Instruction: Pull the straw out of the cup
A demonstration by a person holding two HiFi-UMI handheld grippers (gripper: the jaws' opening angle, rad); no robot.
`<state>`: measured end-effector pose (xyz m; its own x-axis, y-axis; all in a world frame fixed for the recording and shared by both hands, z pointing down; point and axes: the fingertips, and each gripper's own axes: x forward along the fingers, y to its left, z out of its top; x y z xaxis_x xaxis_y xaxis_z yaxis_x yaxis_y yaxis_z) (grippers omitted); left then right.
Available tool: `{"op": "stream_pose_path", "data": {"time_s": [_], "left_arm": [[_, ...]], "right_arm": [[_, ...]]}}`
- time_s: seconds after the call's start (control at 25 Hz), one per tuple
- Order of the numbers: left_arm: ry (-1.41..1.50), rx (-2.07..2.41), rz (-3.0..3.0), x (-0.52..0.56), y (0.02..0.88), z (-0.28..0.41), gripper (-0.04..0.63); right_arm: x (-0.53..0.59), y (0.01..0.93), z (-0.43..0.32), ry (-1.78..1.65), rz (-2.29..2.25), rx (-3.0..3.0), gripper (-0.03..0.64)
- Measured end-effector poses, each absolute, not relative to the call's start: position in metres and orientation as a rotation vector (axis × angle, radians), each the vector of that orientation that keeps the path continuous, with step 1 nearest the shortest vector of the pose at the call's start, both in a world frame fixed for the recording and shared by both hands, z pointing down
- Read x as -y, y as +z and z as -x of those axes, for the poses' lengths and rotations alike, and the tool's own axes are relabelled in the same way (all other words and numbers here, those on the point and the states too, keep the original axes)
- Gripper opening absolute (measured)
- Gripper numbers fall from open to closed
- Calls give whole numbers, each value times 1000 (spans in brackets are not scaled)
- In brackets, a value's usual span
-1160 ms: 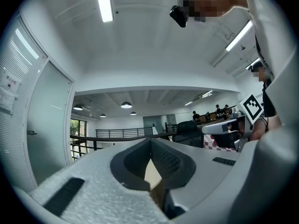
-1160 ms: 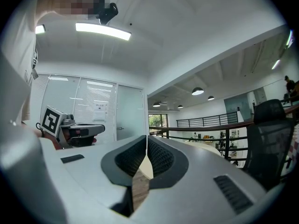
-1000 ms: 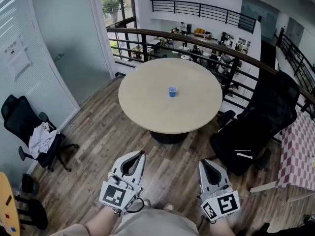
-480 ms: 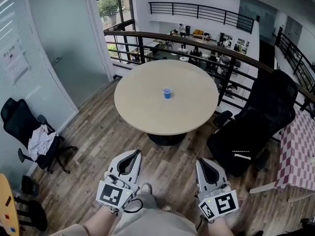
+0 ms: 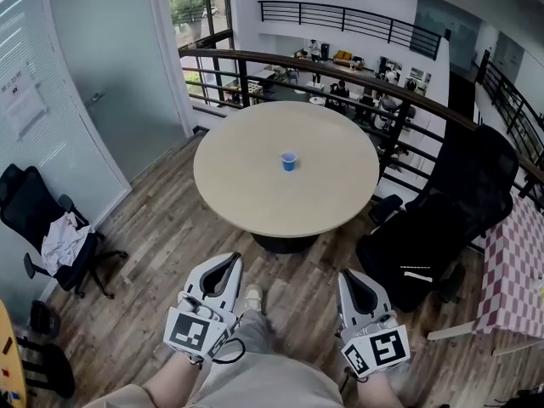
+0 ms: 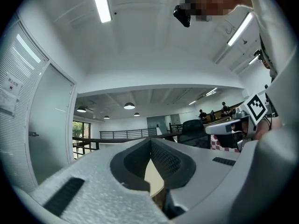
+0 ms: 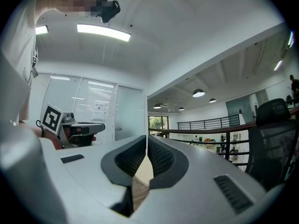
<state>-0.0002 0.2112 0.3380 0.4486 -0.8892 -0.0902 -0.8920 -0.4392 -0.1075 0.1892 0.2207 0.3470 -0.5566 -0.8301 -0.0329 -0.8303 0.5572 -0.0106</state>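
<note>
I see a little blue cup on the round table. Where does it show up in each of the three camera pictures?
Head view: the blue cup stands near the middle of the round table, just above the picture's centre.
Left gripper view: not in it.
Right gripper view: not in it.
Shared landmark: the dark curved handrail behind the table shows in all three views, at left in the left gripper view and at right in the right gripper view.

A round table (pale top, dark base) is standing on the wood floor. A small blue cup is sitting near its middle.
</note>
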Motion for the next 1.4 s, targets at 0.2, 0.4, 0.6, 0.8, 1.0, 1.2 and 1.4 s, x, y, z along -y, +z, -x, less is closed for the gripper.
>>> {"op": "stream_pose_path", "data": {"time_s": [0.2,0.4,0.6,0.8,1.0,1.2,1.4], "left_arm": [[29,-1568,2561,-182,343,2,14],[17,-1548,2568,-150,347,0,14],[-4,-1553,2593,-112,355,12,14],[-9,-1570,2608,-69,359,26,14],[-36,-1538,2614,-23,357,37,14],[-41,-1522,2656,32,362,57,14],[-48,-1499,2700,85,360,75,14]], "right_arm": [[-198,347,-189,28,1481,-2733,25],[-170,349,-186,5,1439,-2716,26],[-130,355,-172,-14,1441,-2731,26],[-88,361,-156,-42,1442,-2748,26],[-37,365,-138,-74,1456,-2752,26],[18,366,-112,-116,1453,-2751,26],[78,361,-83,-115,1466,-2763,26]]}}
